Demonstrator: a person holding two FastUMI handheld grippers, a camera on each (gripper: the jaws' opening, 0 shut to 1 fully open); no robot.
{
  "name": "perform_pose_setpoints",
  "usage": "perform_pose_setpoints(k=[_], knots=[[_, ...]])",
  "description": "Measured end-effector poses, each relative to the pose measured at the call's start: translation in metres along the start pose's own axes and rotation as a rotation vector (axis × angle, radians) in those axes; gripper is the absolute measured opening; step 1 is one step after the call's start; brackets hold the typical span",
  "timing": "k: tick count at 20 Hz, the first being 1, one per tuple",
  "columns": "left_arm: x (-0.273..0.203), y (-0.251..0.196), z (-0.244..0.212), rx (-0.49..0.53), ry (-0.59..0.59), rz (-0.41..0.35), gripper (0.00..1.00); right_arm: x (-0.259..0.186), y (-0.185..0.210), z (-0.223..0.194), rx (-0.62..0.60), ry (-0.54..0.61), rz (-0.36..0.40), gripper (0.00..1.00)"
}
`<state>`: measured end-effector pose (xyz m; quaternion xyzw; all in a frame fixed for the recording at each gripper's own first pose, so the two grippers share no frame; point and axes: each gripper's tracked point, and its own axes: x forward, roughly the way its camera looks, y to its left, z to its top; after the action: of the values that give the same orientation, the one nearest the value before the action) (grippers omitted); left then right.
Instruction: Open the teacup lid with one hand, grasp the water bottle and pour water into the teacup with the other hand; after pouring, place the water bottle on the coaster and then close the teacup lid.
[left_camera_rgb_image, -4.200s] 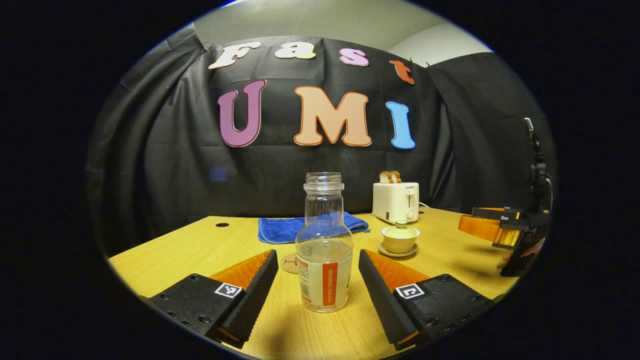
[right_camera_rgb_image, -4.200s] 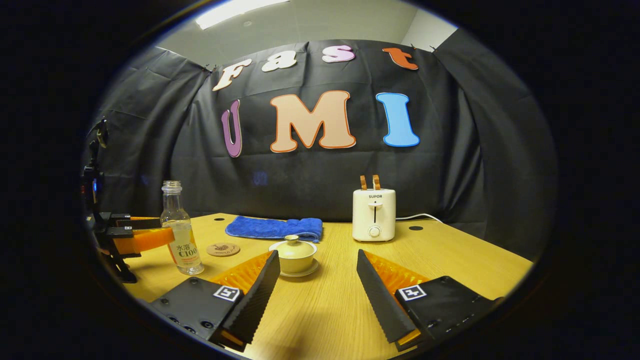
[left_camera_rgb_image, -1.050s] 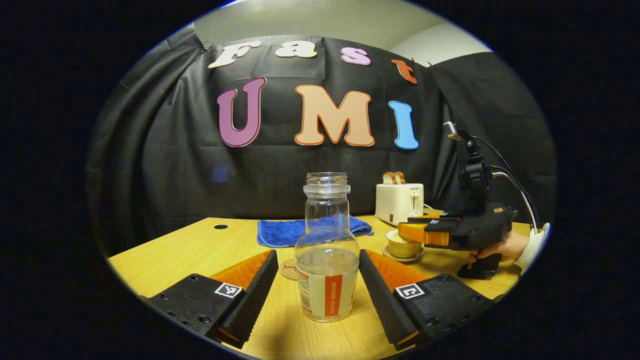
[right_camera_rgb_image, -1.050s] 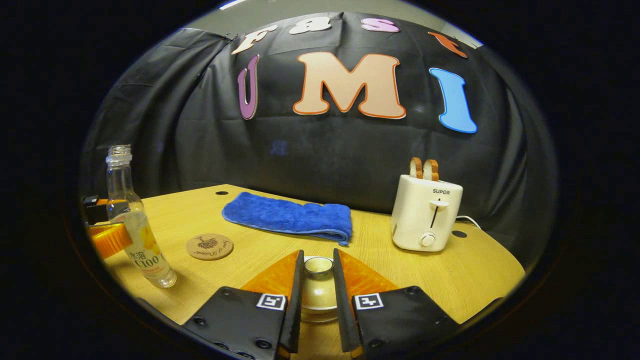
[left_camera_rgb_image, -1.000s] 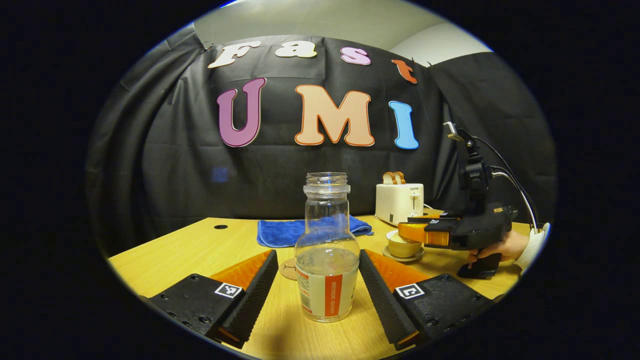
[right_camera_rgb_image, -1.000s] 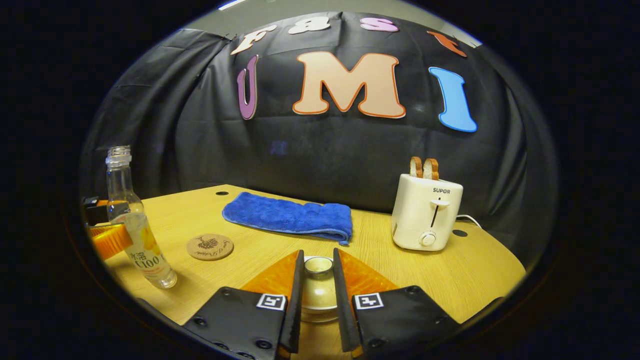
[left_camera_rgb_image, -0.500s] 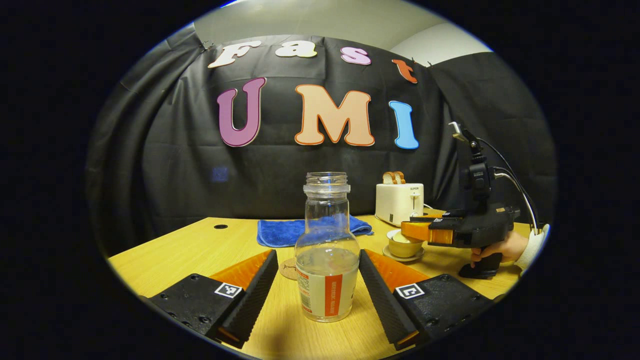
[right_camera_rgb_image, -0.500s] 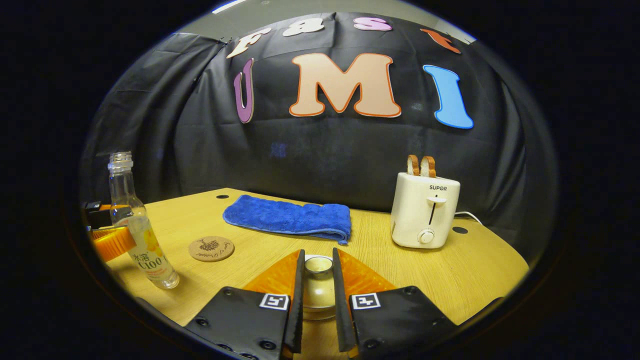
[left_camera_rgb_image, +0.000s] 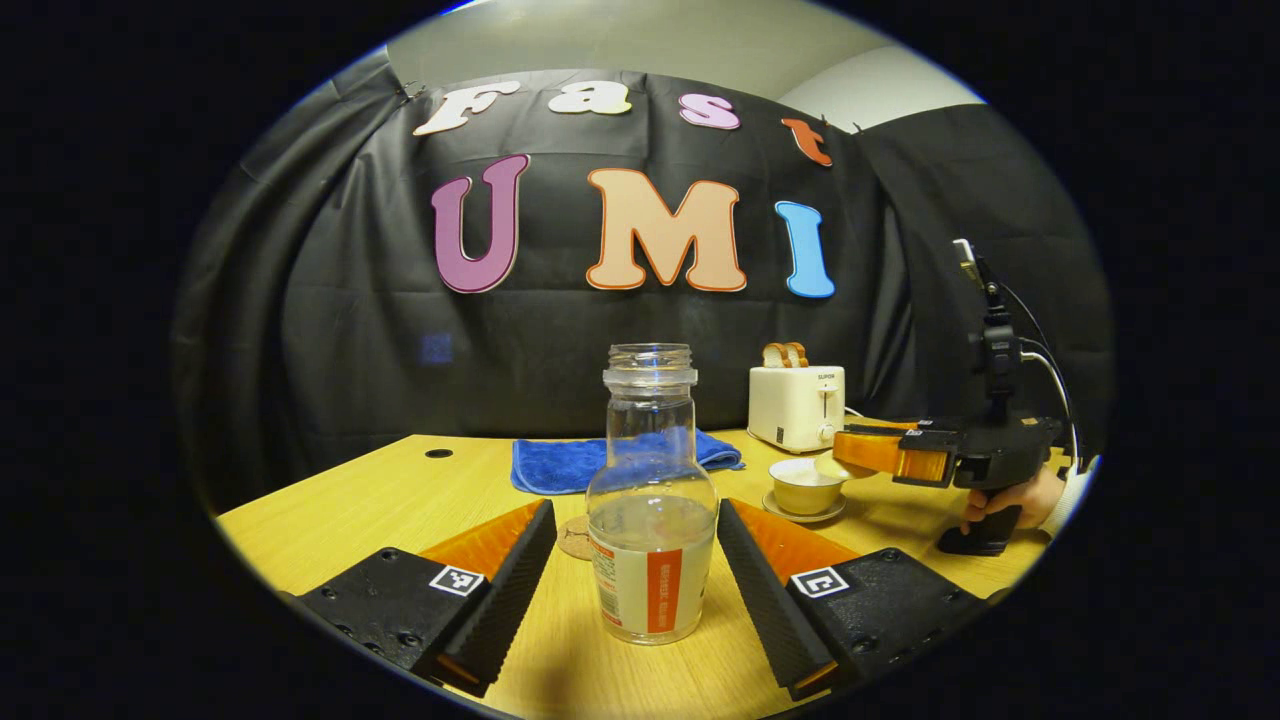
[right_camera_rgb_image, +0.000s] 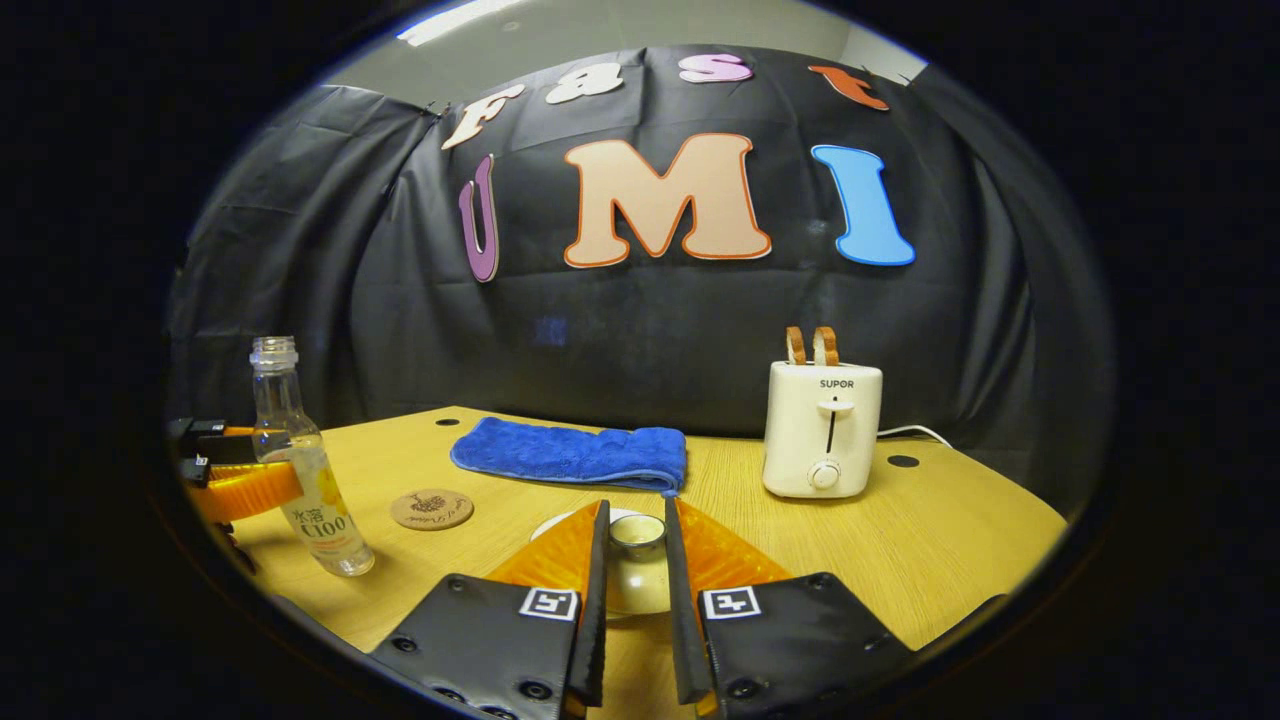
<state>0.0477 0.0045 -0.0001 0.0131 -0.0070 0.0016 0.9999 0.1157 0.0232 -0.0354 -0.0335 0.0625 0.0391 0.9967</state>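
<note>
On my counter (right_camera_rgb_image: 950, 540) I count one water bottle (left_camera_rgb_image: 651, 500), one teacup (left_camera_rgb_image: 803, 487) on one saucer (left_camera_rgb_image: 775, 508), one lid (right_camera_rgb_image: 637, 535), one cork coaster (right_camera_rgb_image: 432, 508), one blue cloth (right_camera_rgb_image: 570, 455), and one toaster (right_camera_rgb_image: 822, 430) with two slices of toast (right_camera_rgb_image: 811, 345). I hold two tools: left tool (left_camera_rgb_image: 636, 575), right tool (right_camera_rgb_image: 633, 610).
</note>
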Motion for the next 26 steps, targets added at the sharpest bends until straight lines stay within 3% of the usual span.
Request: perform_pose_setpoints(k=[7,12,19,26], knots=[[0.010,-0.005,0.000,0.000,0.002,-0.027,0.91,-0.042,-0.010,0.001,0.002,-0.014,0.001,0.31],[0.017,-0.011,-0.001,0.002,0.007,-0.056,0.75,-0.066,-0.018,0.007,0.003,-0.050,-0.013,0.31],[0.026,-0.029,-0.002,0.009,0.012,-0.164,0.71,-0.082,-0.023,0.010,0.003,-0.065,-0.024,0.31],[0.039,-0.039,-0.006,0.039,0.035,-0.209,0.69,-0.087,-0.026,0.010,0.003,-0.065,-0.037,0.31]])
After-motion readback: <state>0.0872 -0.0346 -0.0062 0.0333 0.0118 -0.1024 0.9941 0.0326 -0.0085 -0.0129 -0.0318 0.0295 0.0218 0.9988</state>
